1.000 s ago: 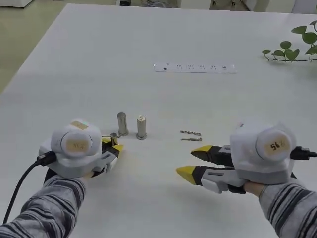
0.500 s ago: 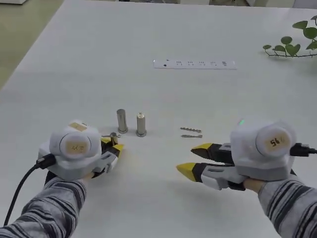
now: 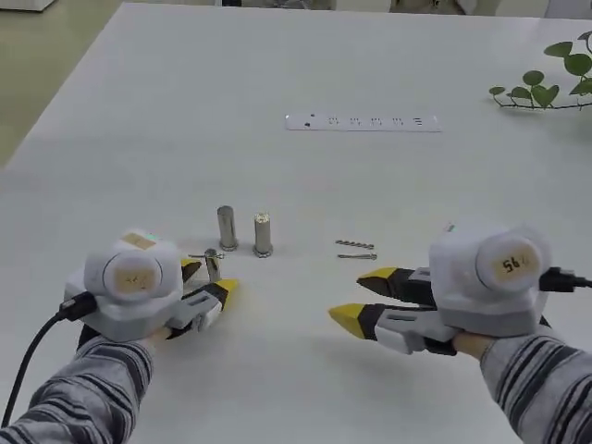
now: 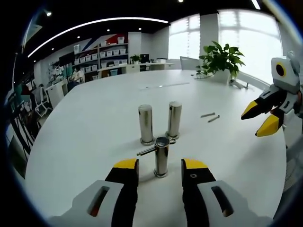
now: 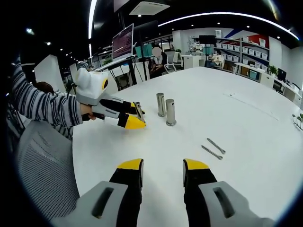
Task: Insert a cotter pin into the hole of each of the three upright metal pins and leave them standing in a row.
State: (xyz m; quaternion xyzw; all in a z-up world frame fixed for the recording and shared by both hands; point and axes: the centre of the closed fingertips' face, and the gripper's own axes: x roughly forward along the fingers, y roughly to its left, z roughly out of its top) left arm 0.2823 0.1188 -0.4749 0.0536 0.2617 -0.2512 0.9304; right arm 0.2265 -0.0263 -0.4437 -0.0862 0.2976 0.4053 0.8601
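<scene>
Pin [image 4: 161, 158] with cotter [image 4: 147, 151], between open left tongs [image 4: 160, 163]

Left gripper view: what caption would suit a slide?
Open left tool flanks a pin with a cotter pin through it; two more pins stand behind.

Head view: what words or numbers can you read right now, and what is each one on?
"56": on the round cap of the right gripper, printed at a slant.
Too blurred to read: the label on top of the left gripper.
Too small to read: the marks along the power strip.
</scene>
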